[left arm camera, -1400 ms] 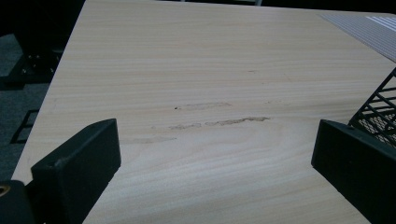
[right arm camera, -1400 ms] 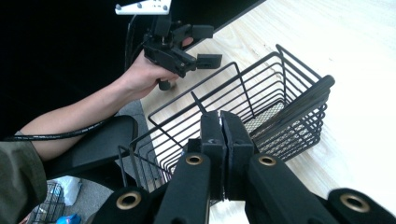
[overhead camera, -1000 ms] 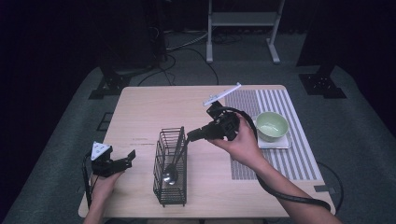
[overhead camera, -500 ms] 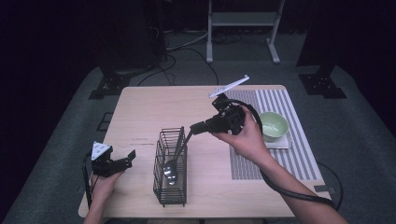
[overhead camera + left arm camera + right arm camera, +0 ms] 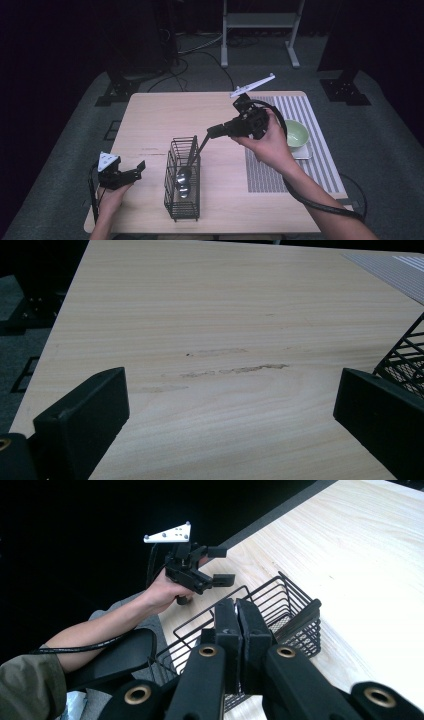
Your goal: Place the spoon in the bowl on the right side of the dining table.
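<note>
Black jaws pressed together above the wire basket [image 5: 182,180]

Right gripper [image 5: 214,131] is closed, empty, angled toward 8 o'clock; likely it released the spoon [image 5: 183,176] standing inside. Left gripper [image 5: 135,170] rests at 9 o'clock, jaws apart, idle.

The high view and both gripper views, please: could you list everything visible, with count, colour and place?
Table: one, light wood, centre.
Wire basket: one, black, near-centre of the table.
Spoon: one, metallic, inside the basket.
Striped mat: one, grey-white, on the table's right side.
Bowl: one, pale green, on the mat.
Metal stand: one, grey, on the floor beyond the table.
Left gripper: black, jaws apart, at the table's near-left edge.
Right gripper: black, jaws together, raised above the basket; whether it holds the dark handle below cannot be told.
</note>
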